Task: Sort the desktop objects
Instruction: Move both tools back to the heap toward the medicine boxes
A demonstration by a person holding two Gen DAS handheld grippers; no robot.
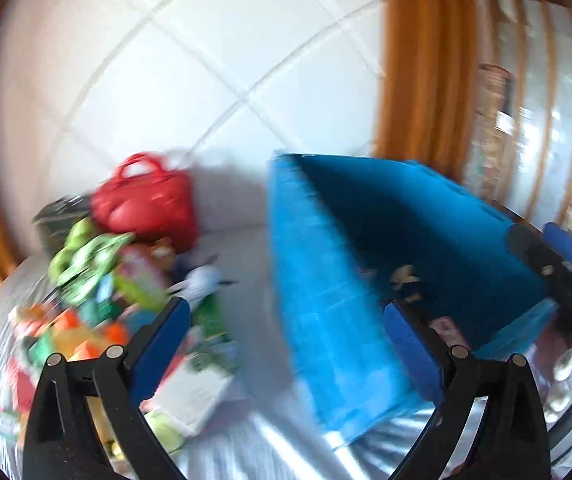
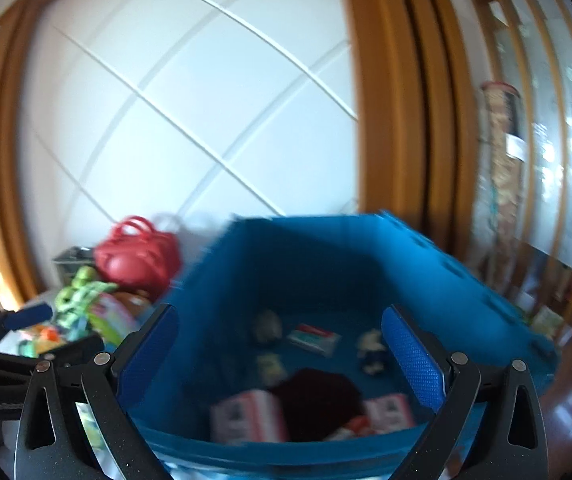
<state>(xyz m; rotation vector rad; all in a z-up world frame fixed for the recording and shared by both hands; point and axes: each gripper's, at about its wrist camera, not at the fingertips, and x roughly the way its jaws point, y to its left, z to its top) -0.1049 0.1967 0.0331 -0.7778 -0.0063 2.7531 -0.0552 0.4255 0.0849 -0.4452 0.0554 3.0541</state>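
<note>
Your blue bin (image 2: 325, 280) fills the right side of the worktop (image 1: 246, 432), an open plastic tub, walls upright, floor only thinly covered. Your right tool (image 2: 280, 364) hangs over its near rim, looking straight down into it, fingers spread wide and holding nothing.

Left of the bin, the unsorted pile (image 1: 106, 300) sprawls across the silvery cloth: a red handbag (image 1: 146, 204) at the back by the wall, green packets in front of it, orange bits and a white box (image 1: 194, 392) nearest you. It's all badly blurred, so single items are hard to name.

Your left tool (image 1: 286, 344) is open too, empty, its left finger over the edge of the pile and its right finger against the bin's near corner. So the pile lies down and left of that tool, the bin immediately right, and your left hand is clearly the nearer one for the next pick.

Inside the bin: a dark red bundle (image 2: 317, 400), two pink-and-white boxes (image 2: 250, 416) beside it, a small flat packet (image 2: 313, 338), and a few tiny figures further back.
</note>
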